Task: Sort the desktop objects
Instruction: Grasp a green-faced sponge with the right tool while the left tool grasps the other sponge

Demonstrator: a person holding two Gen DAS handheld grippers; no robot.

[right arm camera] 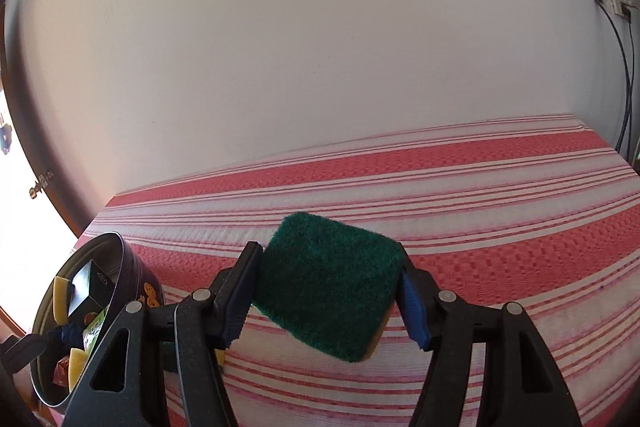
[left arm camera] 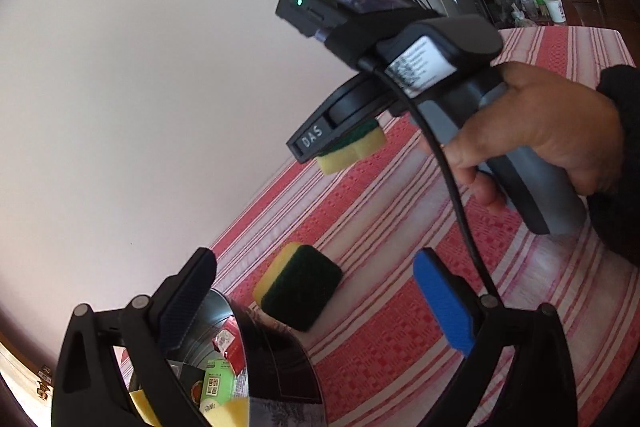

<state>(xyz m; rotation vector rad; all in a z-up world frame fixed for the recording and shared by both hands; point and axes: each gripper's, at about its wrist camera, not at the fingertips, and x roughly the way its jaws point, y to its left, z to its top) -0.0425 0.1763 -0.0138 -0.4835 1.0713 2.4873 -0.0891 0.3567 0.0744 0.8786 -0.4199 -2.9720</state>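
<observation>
**Sponge clamped on the right, another on the cloth**

Here the right gripper [right arm camera: 328,291] grips a green-topped sponge [right arm camera: 332,283] between its two fingers, lifted above the red-and-white striped tablecloth [right arm camera: 500,211]. The sponge sits tilted, its yellow underside peeking out at the lower right edge. From the left wrist view, that same held sponge [left arm camera: 354,147] shows under the right gripper's [left arm camera: 344,135] nose, and the person's right hand [left arm camera: 536,131] wraps the handle.

The left gripper [left arm camera: 316,303] stands wide apart, holding nothing. Between its fingers, lying flat on the cloth, is a second sponge [left arm camera: 298,285], green side up with yellow at its left edge. Just beside it, at the lower left, sits a dark round tin [left arm camera: 276,359]; inside it are yellow sponges, a green packet and a red wrapper. In the right wrist view, the tin [right arm camera: 136,267] stands at the table's left edge.
</observation>
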